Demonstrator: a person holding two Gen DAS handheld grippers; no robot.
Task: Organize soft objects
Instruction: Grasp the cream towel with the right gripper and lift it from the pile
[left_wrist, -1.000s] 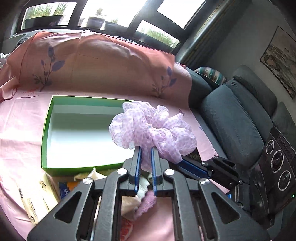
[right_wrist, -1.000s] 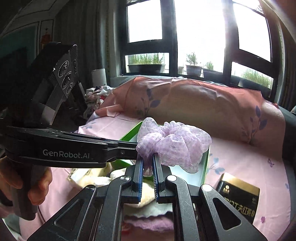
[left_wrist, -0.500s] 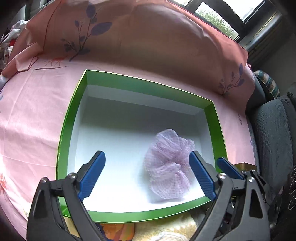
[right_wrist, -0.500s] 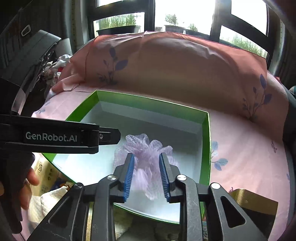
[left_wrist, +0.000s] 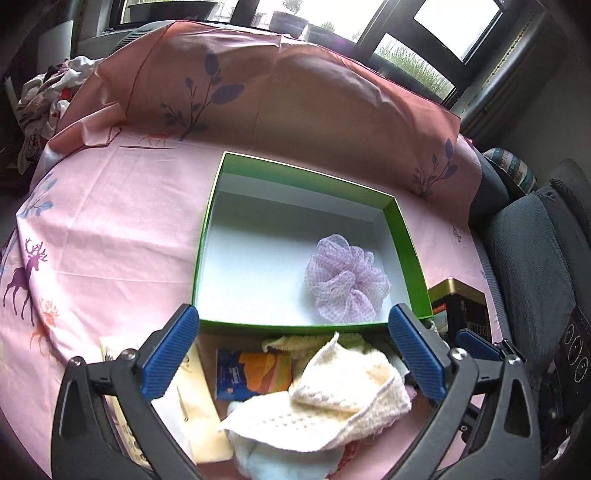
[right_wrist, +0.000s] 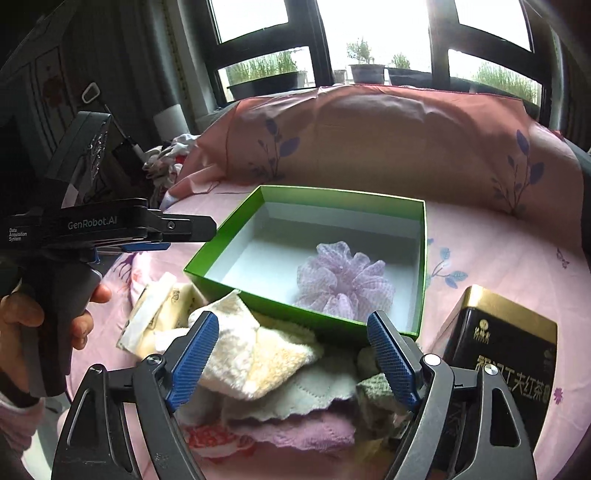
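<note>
Left gripper (left_wrist: 295, 343), seen thru its own cam, is spread wide w/ jaws still opening and nothing between the pads; it hangs over the heap at 6 o'clock, just short of the green box's (left_wrist: 306, 325) near wall. We see the lilac scrunchie (left_wrist: 347, 280) lying loose on the white floor of the box, toward the 3 o'clock side, near the right wall but apart from it, touched by neither gripper. It looks like sheer gingham mesh, ruffled into a puffy ring. We judge it very light, floppy, not fragile; any frill would do for a pinch, tho the gathered centre band should hold surest. Below the box sits the cream knit cloth (left_wrist: 332, 398): soft, thicker, prob. drapes when lifted, so we'd grab a raised fold, not a flat edge. Right-wrist cam next: right gripper (right_wrist: 295, 354) also stands apart, jaws opening, empty, over the same heap. Scrunchie (right_wrist: 343, 280) shows at centre, inside the box (right_wrist: 303, 314), toward its 4 o'clock corner. Cream cloth (right_wrist: 255, 354) lies just under the left pad, w/ pink and grey-green soft bits beneath it. A black tea tin (right_wrist: 502, 354) stands at 4 o'clock: rigid, not our job. At 9 o'clock a hand (right_wrist: 22, 314) grips the other tool's handle.
</note>
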